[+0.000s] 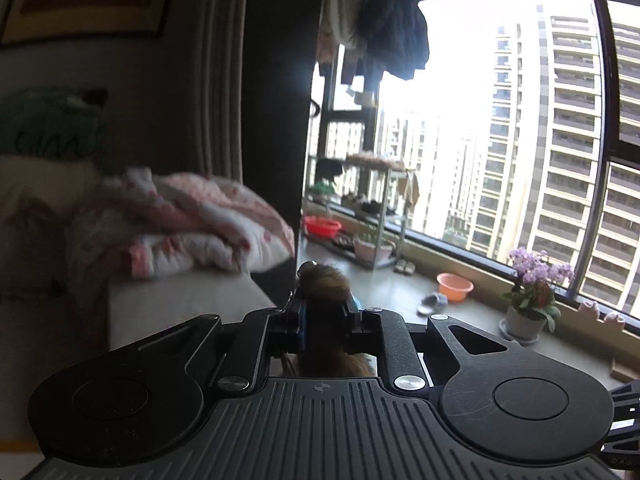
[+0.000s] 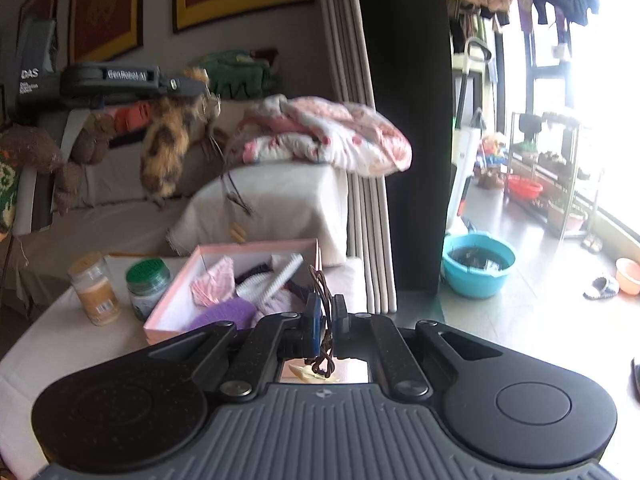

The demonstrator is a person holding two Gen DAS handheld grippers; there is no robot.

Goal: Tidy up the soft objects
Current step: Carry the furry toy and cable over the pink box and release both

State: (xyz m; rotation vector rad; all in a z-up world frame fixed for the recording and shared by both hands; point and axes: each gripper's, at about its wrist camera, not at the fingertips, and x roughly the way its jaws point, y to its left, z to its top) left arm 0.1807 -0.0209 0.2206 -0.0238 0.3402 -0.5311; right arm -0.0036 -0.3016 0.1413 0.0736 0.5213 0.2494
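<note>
In the left wrist view my left gripper [image 1: 326, 306] is shut on a brown furry plush toy [image 1: 323, 280], whose fur bulges out above the pads. The right wrist view shows that same left gripper [image 2: 200, 86] held high over the sofa, with the spotted tan-and-brown plush toy [image 2: 166, 152] hanging below it. My right gripper [image 2: 325, 314] is shut on a thin brown cord [image 2: 320, 286] that loops above and below the pads. Just beyond it on the white table lies a pink open box [image 2: 172, 300] holding a purple knit, a pink cloth and other soft pieces.
A crumpled pink-and-white quilt [image 2: 328, 136] lies on the sofa arm [image 2: 272, 196]. Two jars [image 2: 146, 286] stand left of the box. A brown teddy [image 2: 36, 148] sits on the sofa. A blue basin [image 2: 478, 266], an orange basin [image 1: 455, 286] and a flower pot [image 1: 524, 320] stand on the balcony floor.
</note>
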